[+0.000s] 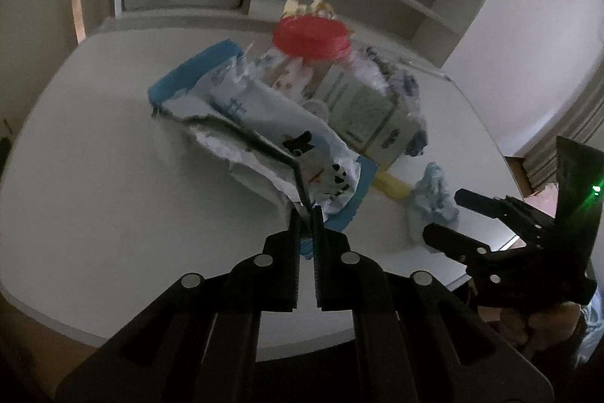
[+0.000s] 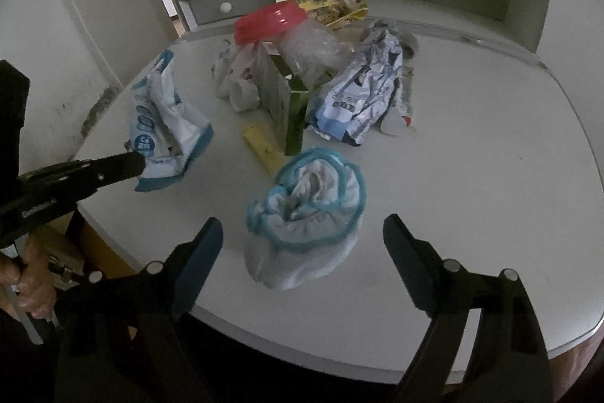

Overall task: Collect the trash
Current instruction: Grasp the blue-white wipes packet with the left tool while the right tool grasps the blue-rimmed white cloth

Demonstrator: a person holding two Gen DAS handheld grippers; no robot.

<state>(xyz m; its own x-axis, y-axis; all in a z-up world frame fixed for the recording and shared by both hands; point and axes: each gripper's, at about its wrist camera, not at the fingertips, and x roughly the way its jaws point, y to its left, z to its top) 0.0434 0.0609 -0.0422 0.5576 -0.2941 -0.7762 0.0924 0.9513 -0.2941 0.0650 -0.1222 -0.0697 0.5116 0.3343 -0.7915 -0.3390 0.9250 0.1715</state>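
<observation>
The near, blue-edged end of a crinkled white-and-blue plastic wrapper (image 1: 264, 123) was clamped between the closed fingers of the left gripper (image 1: 306, 214), its long axis running away from them toward the far left over the white desk (image 1: 94, 176). A soft, crumpled white cloth with a light-blue hem (image 2: 305, 214) was left on the desk just ahead of the right gripper (image 2: 302, 233), whose fingers were spread wide and touched nothing.
</observation>
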